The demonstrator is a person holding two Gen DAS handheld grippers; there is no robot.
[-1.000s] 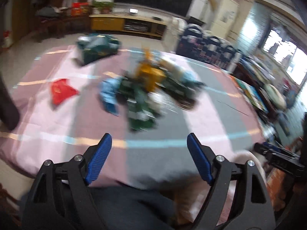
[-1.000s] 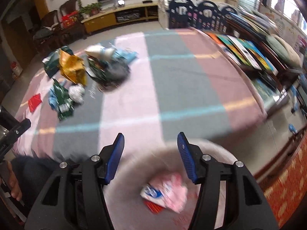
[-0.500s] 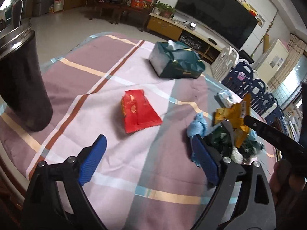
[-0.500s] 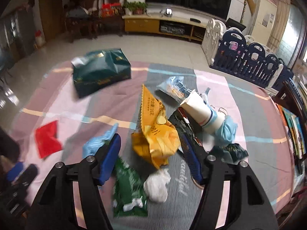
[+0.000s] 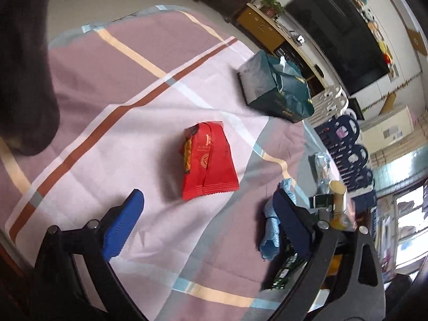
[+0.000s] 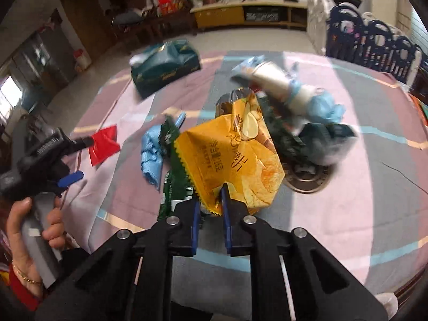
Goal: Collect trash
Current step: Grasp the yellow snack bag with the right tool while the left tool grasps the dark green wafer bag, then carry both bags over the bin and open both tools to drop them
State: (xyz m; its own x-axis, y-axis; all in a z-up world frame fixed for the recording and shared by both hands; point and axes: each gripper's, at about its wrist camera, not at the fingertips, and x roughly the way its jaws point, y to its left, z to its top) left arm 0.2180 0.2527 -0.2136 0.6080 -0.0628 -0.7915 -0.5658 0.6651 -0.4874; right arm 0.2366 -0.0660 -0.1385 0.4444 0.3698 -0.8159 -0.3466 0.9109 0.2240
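The right gripper (image 6: 210, 200) has its jaws pressed together on the near corner of the yellow snack bag (image 6: 235, 157), which sits at the front of the trash heap on the striped tablecloth (image 6: 361, 187). The left gripper (image 5: 206, 222) hangs over the cloth with its jaws still opening and nothing between them, the red wrapper (image 5: 207, 160) lying flat just beyond its tips and a crumpled blue cloth (image 5: 270, 230) beside its right finger. Behind the yellow bag crowd a green wrapper (image 6: 171, 176), a paper cup (image 6: 278, 88) and a dark bowl (image 6: 321, 144), and further away the dark green tissue pack (image 6: 165, 67) stands apart.
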